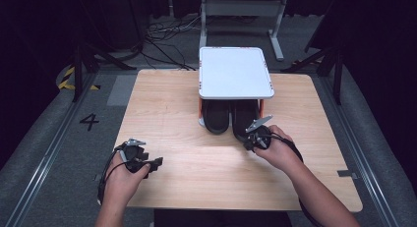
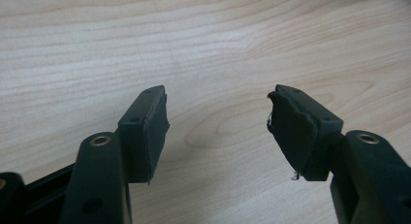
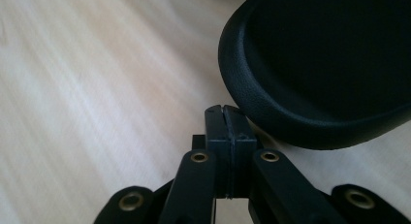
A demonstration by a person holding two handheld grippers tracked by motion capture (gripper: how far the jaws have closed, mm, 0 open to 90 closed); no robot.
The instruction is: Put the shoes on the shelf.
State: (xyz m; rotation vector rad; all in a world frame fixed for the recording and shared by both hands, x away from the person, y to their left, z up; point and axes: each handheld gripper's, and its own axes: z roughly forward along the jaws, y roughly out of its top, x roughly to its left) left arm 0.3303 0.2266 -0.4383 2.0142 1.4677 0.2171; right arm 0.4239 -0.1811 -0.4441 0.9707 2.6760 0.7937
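Two black shoes sit side by side under a small white rack (image 1: 236, 72) at the table's far middle: the left shoe (image 1: 216, 116) and the right shoe (image 1: 243, 120). My right gripper (image 1: 251, 141) is at the heel of the right shoe; in the right gripper view its tips (image 3: 226, 112) are pressed together with nothing between them, just below and left of the shoe's rounded black heel rim (image 3: 271, 103). My left gripper (image 1: 156, 163) rests near the front left of the table, jaws spread over bare wood (image 2: 218, 112).
The wooden table (image 1: 172, 104) has free surface on both sides of the rack and across the front. Dark floor, cables and stand legs (image 1: 167, 35) lie beyond the table's far edge.
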